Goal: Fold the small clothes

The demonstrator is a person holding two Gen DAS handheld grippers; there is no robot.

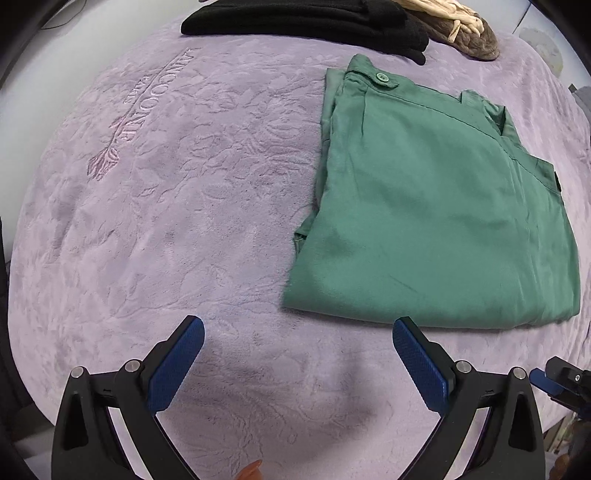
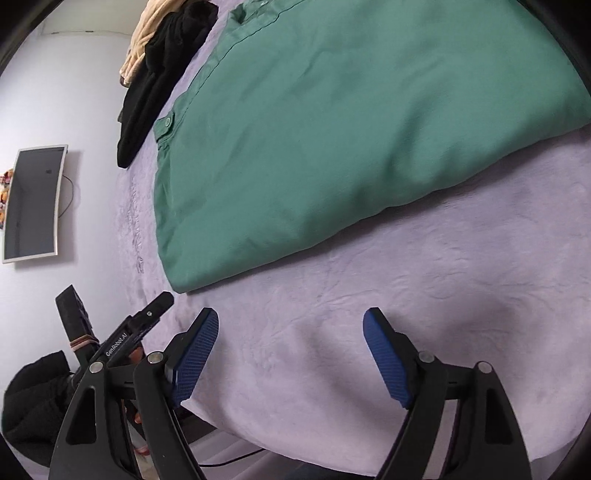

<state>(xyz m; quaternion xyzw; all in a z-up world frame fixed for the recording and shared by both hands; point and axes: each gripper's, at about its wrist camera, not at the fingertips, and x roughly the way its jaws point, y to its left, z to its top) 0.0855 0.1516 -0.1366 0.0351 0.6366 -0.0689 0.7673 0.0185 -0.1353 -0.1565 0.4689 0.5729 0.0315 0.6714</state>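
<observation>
Green shorts [image 1: 436,206] lie folded flat on the lilac blanket [image 1: 184,221], waistband with a green button [image 1: 382,77] at the far end. My left gripper [image 1: 298,332] hangs open over bare blanket, just short of the shorts' near left corner, nothing between its blue pads [image 1: 177,365]. In the right wrist view the shorts [image 2: 332,129] fill the upper half. My right gripper [image 2: 290,325] stands open above the blanket [image 2: 406,314] below the shorts' near edge, empty. The left gripper's fingers [image 2: 155,306] show at the lower left there.
A black garment [image 1: 303,18] and a brown and cream piece [image 1: 469,29] lie at the blanket's far edge. In the right wrist view a dark screen [image 2: 35,203] hangs on the white wall, and dark clothing [image 2: 33,398] sits beyond the blanket's edge.
</observation>
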